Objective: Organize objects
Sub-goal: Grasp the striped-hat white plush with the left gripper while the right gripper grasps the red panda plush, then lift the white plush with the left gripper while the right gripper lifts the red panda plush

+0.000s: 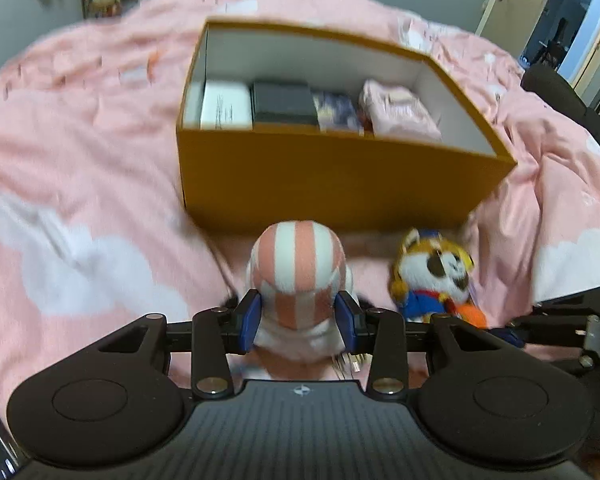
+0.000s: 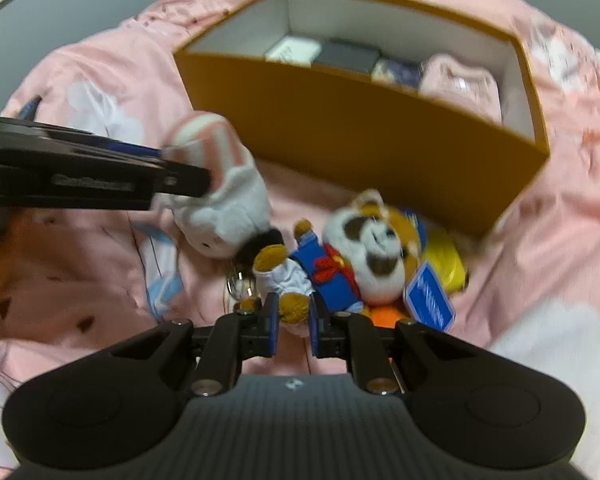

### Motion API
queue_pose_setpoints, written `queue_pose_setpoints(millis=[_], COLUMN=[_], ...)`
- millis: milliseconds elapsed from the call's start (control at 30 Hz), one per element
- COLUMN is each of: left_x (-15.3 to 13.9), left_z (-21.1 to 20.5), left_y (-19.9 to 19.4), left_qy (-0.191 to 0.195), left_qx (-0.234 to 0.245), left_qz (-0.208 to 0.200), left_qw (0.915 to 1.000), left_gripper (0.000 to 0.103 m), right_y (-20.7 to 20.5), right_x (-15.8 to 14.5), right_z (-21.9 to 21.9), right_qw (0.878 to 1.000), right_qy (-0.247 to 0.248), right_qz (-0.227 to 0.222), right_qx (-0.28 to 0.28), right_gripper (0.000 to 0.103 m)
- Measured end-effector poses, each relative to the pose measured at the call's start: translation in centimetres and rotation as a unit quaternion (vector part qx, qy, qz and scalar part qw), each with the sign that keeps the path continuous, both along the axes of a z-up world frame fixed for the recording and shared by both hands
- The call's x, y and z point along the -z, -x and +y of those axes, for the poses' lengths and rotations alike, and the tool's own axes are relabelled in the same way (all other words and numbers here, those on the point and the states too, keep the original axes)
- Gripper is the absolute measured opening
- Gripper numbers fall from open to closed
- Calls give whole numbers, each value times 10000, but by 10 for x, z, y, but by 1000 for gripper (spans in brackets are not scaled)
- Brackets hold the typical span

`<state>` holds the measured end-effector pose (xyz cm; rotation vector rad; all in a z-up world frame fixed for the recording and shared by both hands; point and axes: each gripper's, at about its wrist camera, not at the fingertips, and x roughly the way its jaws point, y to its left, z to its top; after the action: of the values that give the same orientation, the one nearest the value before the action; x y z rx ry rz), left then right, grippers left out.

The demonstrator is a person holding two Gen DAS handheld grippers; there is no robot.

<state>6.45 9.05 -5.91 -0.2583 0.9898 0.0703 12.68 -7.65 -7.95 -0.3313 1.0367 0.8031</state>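
My left gripper (image 1: pixel 298 312) is shut on a white plush with a pink-and-white striped hat (image 1: pixel 298 268), its blue pads pressing both sides. The right wrist view shows that plush (image 2: pixel 224 200) hanging head down from the left gripper (image 2: pixel 196 176). A brown-and-white raccoon plush (image 2: pixel 364 256) in blue clothes lies on the pink bedspread (image 2: pixel 540 220), close in front of the open orange box (image 2: pixel 360 136). My right gripper (image 2: pixel 294 312) is shut on the raccoon plush's brown foot. In the left wrist view the raccoon plush (image 1: pixel 436 276) lies right of the held plush, below the orange box (image 1: pixel 332 176).
Inside the orange box sit a white box (image 1: pixel 226 106), a black box (image 1: pixel 284 104), a dark printed pack (image 1: pixel 336 110) and a pink pouch (image 1: pixel 400 114). A blue tag (image 2: pixel 430 300) and something yellow (image 2: pixel 446 262) lie by the raccoon plush. A doorway (image 1: pixel 560 36) stands far right.
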Motion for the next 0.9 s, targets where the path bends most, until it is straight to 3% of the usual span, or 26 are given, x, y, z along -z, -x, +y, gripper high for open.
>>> queue_pose_setpoints(millis=[133,200,233,333,400,533,667,767,900], left_x=[14,25,27,22,11,-16,-25,-9,14], left_z=[8,10,11,11,11,16,35,50,46], left_y=[7,7,8,8,10,16,12,4,-1], left_qy=[716,1118,1233,1144,1073,1018,1194,1493,1603], left_qx=[54,179,181,212,371,547,153,-291,-273], left_qz=[518,837,911,900,841,498,218,426,852], left_qw=[9961,9900,9880,9891,9900,9921,9925,9875,9830], left_gripper=[45,30,29,31,37,45,51,51,52], right_y=[-3,-2,-2,-2,-4,-16,-28,-32,-37], right_x=[4,3,2,-5,-11,-20,-19,-15,-5], right_z=[-5,-8,-9,-18,-24,-38,-39,-38,-38], right_qw=[9996,9996,9995,9989,9981,9942,9897,9886,9871], right_qy=[-33,-24,-49,-226,-340,-623,-811,-845,-807], right_qz=[222,225,231,271,223,254,473,578,733], right_qx=[152,196,221,317,473,841,1079,1102,1173], right_gripper=[17,21,22,25,33,33,33,34,35])
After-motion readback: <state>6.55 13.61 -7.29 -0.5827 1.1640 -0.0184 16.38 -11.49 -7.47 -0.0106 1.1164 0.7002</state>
